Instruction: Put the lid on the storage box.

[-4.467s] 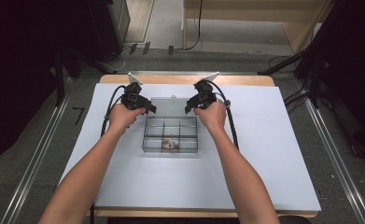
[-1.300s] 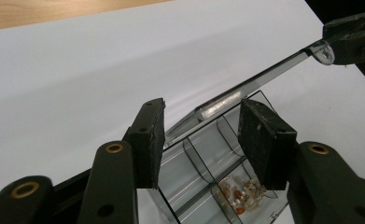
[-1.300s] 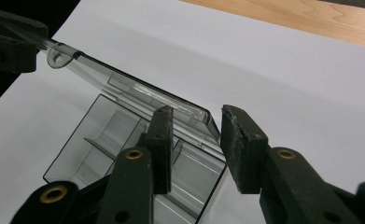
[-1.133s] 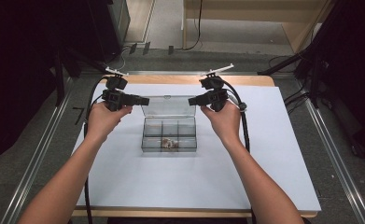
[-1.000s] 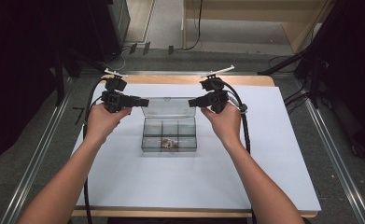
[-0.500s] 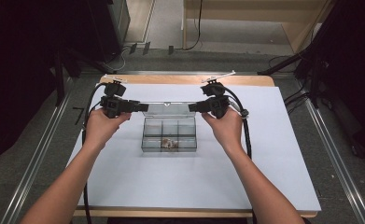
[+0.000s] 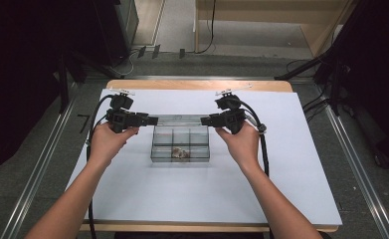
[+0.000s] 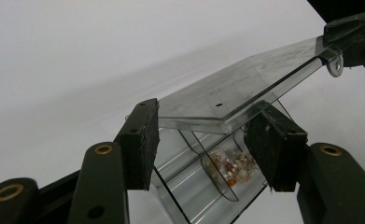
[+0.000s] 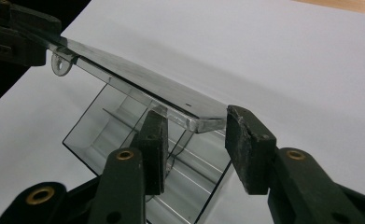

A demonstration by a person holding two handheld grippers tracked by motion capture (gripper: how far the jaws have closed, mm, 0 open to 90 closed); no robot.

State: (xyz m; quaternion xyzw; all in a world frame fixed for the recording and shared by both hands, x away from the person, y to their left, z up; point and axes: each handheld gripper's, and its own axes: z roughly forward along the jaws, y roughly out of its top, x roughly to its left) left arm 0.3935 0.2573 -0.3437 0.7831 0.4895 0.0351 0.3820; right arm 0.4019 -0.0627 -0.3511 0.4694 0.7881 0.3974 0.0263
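Both claws' jaws have just been opening beside the lid (image 7: 179,120), box (image 7: 180,155) below.

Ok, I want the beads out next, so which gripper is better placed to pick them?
Probably left: the left gripper, its jaws just opening around the lid, has the beads right beyond its pads.

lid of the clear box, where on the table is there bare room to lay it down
Bare white sheet lies wide between the clear box and the table's near edge, crossed only by the forearms. More lies right of the right gripper, out to the sheet's edge, and left of the left gripper. It is crowded behind the box, where both grippers flank the lid.
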